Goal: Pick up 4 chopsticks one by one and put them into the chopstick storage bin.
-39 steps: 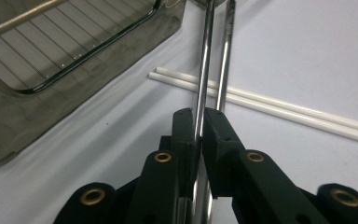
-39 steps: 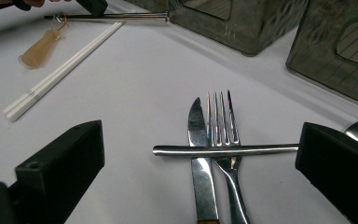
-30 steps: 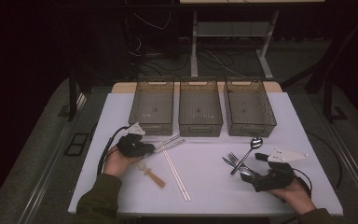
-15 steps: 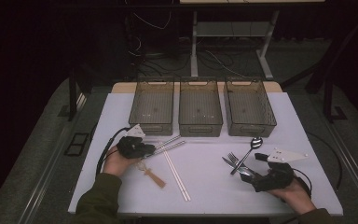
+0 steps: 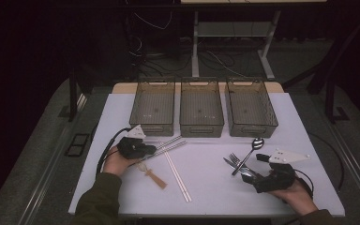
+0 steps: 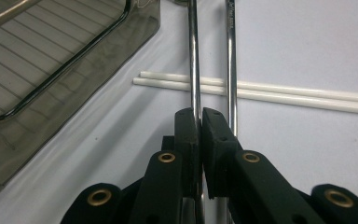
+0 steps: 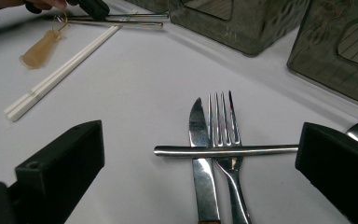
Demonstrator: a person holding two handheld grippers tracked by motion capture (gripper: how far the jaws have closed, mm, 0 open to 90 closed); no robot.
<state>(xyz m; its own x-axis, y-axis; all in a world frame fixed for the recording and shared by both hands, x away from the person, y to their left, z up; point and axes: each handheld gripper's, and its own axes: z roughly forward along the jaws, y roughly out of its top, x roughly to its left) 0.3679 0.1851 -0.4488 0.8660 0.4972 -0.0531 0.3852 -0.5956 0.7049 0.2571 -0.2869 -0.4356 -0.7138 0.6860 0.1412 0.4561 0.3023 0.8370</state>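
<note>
My left gripper (image 6: 200, 112) is shut on one of two metal chopsticks (image 6: 195, 70); the second metal chopstick (image 6: 231, 70) lies just beside the right jaw. In the high view the left gripper (image 5: 153, 149) rests at the table's left, the metal chopsticks (image 5: 169, 143) pointing toward the bins. My right gripper (image 7: 203, 140) stands wide open, low over the table. Ahead of it lie a knife (image 7: 200, 163) and a fork (image 7: 223, 140), with a spoon's handle (image 7: 261, 150) across both. From above, the right gripper (image 5: 258, 169) sits just right of this cutlery (image 5: 236, 161).
Three grey bins (image 5: 201, 123) stand in a row at the back of the white table (image 5: 206, 187). A pair of white chopsticks (image 5: 177, 176) and a small wooden piece on a ring (image 5: 153, 177) lie near the left hand.
</note>
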